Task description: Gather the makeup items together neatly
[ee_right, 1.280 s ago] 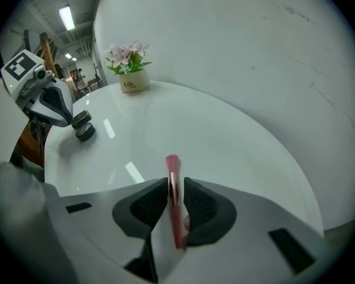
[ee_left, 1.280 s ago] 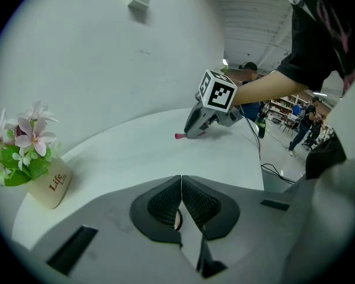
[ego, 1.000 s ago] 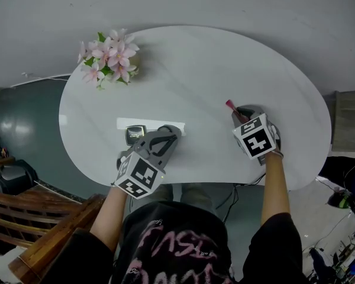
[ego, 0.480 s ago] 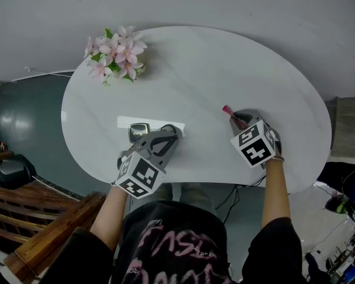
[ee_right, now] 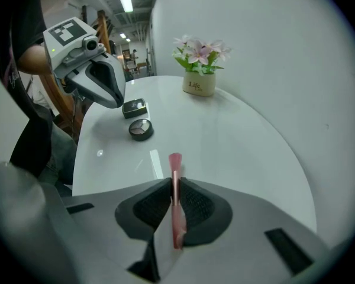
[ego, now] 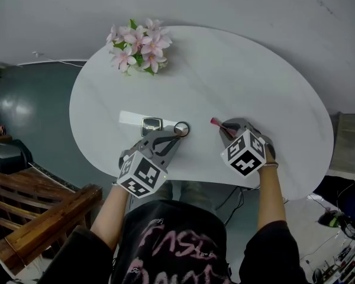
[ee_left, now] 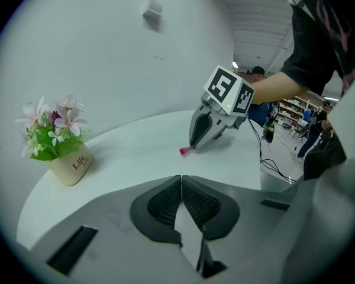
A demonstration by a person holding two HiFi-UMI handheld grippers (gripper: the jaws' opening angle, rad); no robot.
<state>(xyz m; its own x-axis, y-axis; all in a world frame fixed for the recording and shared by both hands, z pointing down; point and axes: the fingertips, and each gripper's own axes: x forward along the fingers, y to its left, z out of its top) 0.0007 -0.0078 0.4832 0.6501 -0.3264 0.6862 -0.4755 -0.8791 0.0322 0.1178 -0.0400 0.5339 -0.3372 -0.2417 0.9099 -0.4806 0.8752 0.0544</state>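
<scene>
Makeup brush (ee_right: 175,185) — pink and slim — is clamped between the right gripper's (ego: 223,128) pads. Its bristle end pokes out ahead toward the middle of the head view. Held this way, the tip is probably free to be laid beside the other items.

Just left of it, at the centre of the white table (ego: 254,81), a round compact (ego: 181,128) and a square compact (ego: 151,126) lie close together — the likely gathering spot.

The left gripper (ego: 176,135), jaws pressed together on nothing, has its tip just beside the round compact, perhaps to steady it. A flower pot (ego: 139,43) stands well apart at upper left.
</scene>
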